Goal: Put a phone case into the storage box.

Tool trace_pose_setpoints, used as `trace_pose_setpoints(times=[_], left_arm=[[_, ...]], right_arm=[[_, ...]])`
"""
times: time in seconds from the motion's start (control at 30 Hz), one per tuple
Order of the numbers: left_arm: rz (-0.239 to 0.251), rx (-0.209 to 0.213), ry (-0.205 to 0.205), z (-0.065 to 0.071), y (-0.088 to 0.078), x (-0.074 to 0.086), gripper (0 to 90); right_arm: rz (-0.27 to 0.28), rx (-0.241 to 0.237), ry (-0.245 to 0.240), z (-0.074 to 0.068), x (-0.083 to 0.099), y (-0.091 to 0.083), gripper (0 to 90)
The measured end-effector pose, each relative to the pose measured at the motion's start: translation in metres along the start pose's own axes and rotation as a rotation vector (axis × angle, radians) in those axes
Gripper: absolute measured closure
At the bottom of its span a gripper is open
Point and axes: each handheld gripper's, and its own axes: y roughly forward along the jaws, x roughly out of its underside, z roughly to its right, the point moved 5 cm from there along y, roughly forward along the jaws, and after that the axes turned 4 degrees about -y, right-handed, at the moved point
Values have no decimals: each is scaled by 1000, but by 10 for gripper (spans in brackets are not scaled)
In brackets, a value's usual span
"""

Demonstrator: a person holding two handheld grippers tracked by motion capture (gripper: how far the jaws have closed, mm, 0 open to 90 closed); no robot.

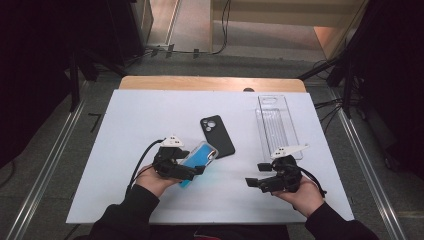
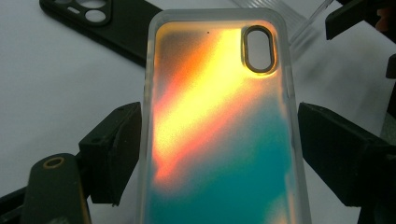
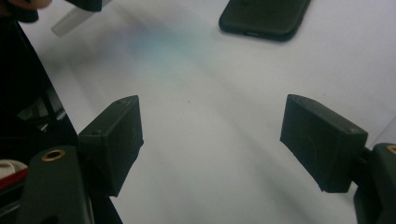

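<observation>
A: Where is the iridescent case (image 2: 219, 126)?

B: Just beside the black case (image 1: 218, 135). Our left gripper (image 1: 192, 170) clamps its long edges to support it. Our right gripper (image 3: 212, 140) stands open and empty, ready to assist.

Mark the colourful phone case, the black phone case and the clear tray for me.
colourful case (image 2: 219, 126): left gripper view, middle of its back panel.
black case (image 1: 218, 135): high view, centre of its back.
clear tray (image 1: 276, 125): high view, ribbed floor near the middle.
</observation>
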Motion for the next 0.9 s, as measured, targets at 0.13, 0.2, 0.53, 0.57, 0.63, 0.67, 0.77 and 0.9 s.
trace_pose_setpoints(times=[0.13, 0.2, 0.53, 0.57, 0.63, 0.67, 0.77, 0.9], left_arm=[[36, -11, -7, 5, 3, -2, 170], [46, -18, -15, 5, 5, -2, 171], [133, -54, -46, 6, 10, -6, 170], [147, -61, -43, 6, 10, -7, 170], [169, -77, -40, 5, 11, -7, 170], [186, -90, -27, 4, 11, -6, 170], [224, -107, -38, 0, 11, -5, 171], [237, -117, -43, -4, 13, -3, 171]], right_arm=[[25, 0, 8, -5, -11, -1, 192], [30, -3, 10, -8, -15, 0, 192], [51, 10, 47, -15, -41, 11, 192], [50, 10, 45, -15, -44, 12, 192], [54, 9, 48, -16, -49, 14, 193], [58, 8, 55, -16, -51, 15, 193], [67, 7, 68, -15, -57, 17, 196], [80, 0, 90, -14, -66, 20, 202]])
